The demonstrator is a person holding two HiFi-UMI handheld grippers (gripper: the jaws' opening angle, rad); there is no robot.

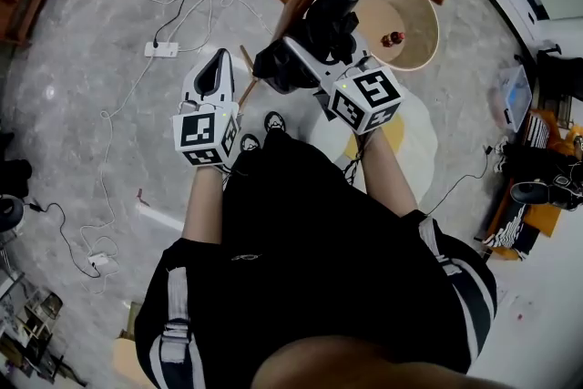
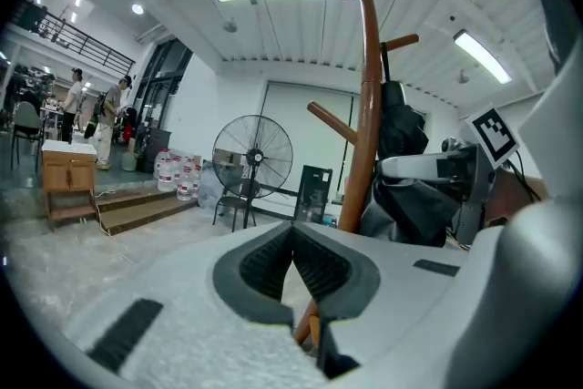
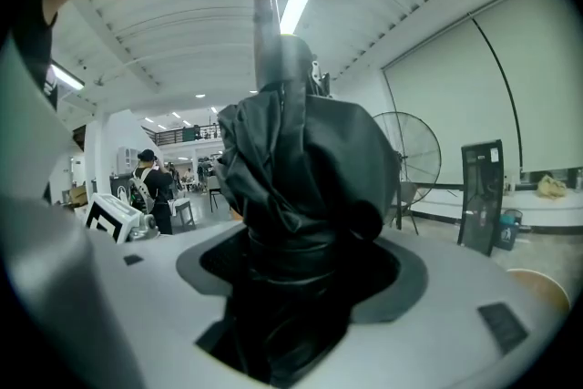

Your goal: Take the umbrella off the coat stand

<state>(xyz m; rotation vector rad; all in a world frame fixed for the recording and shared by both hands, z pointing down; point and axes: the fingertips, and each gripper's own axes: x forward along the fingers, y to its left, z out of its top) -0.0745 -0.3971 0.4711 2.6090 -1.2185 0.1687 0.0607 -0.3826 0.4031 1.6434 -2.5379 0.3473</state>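
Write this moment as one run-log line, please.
right hand-held gripper: closed on umbrella | left hand-held gripper: shut, empty | umbrella: hanging on coat stand

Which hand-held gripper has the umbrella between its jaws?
Right hand-held gripper: the black umbrella fills its jaws. Left hand-held gripper: jaws together, empty.

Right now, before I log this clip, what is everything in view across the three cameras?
coat stand: one, brown wood, upright ahead of both grippers
umbrella: one, black, folded, against the stand
pedestal fan: one, black, near the far wall
water bottles: several, clear, on the floor left of the fan
cabinet: one, light wood, far left
power strip: one, white, on the floor among white cables
left gripper: one, white, jaws together, empty
right gripper: one, white, jaws closed round the umbrella
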